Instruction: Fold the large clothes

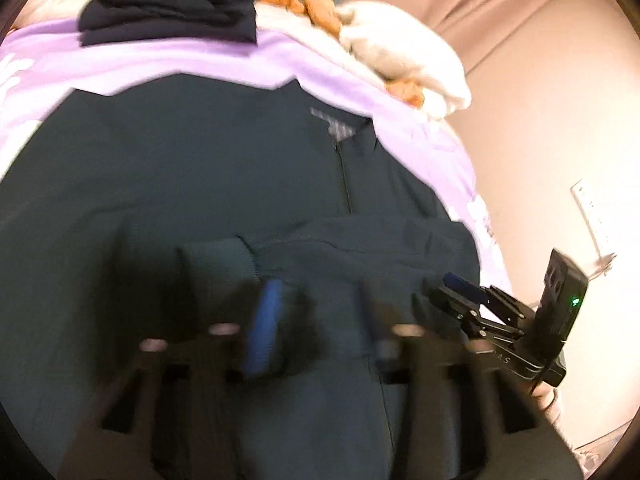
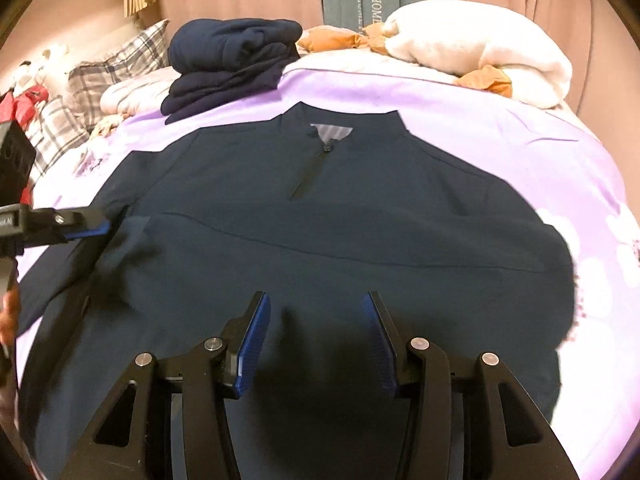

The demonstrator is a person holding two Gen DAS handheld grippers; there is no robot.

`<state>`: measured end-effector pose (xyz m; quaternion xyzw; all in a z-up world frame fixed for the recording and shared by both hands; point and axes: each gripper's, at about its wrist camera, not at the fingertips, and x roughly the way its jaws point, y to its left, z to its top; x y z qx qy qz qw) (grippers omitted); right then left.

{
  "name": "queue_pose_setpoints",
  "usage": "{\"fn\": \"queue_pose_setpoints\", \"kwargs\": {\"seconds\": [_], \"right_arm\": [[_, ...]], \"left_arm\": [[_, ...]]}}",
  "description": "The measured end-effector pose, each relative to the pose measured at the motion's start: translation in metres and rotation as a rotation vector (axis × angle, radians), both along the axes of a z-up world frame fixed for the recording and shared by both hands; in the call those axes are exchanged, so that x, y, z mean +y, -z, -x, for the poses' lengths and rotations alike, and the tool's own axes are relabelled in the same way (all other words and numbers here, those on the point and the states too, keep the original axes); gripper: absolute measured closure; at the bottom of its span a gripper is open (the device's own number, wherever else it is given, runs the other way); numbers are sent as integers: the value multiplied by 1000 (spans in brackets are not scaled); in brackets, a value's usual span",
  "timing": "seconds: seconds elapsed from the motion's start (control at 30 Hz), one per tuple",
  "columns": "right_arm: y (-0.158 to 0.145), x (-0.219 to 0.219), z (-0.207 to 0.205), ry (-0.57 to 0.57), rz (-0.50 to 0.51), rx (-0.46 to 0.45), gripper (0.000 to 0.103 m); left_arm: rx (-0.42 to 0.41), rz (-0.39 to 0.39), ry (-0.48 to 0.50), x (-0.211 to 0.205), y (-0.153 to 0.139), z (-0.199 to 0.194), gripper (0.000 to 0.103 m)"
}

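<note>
Both your tongs tilt down over the dark, smooth zip-neck jacket spread flat on the lilac bed: right tongs apart, empty; left tongs look together, blurred.

We see a bed with a lilac cover; the dark jacket lies spread on it, folded navy clothes behind the jacket's left shoulder, a cream blanket behind its right.

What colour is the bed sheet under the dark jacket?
Light purple with white flowers; the bed sheet shows best in the right wrist view.
</note>
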<state>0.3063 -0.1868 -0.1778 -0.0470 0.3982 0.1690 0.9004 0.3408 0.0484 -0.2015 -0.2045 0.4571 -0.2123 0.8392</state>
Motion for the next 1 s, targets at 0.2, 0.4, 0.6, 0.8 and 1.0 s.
{"fn": "queue_pose_setpoints", "kwargs": {"seconds": [0.2, 0.4, 0.6, 0.8, 1.0], "right_arm": [[33, 4, 7, -25, 62, 75, 55], [26, -19, 17, -24, 17, 56, 55], [34, -66, 2, 177, 35, 56, 55], [27, -83, 14, 210, -42, 84, 55], [-12, -87, 90, 154, -154, -15, 48]], "left_arm": [[97, -82, 17, -5, 42, -1, 98], [100, -68, 26, -4, 49, -4, 99], [123, -37, 0, -2, 48, -4, 100], [129, -12, -85, 9, 27, 15, 71], [30, 50, -246, 60, -13, 90, 32]]}}
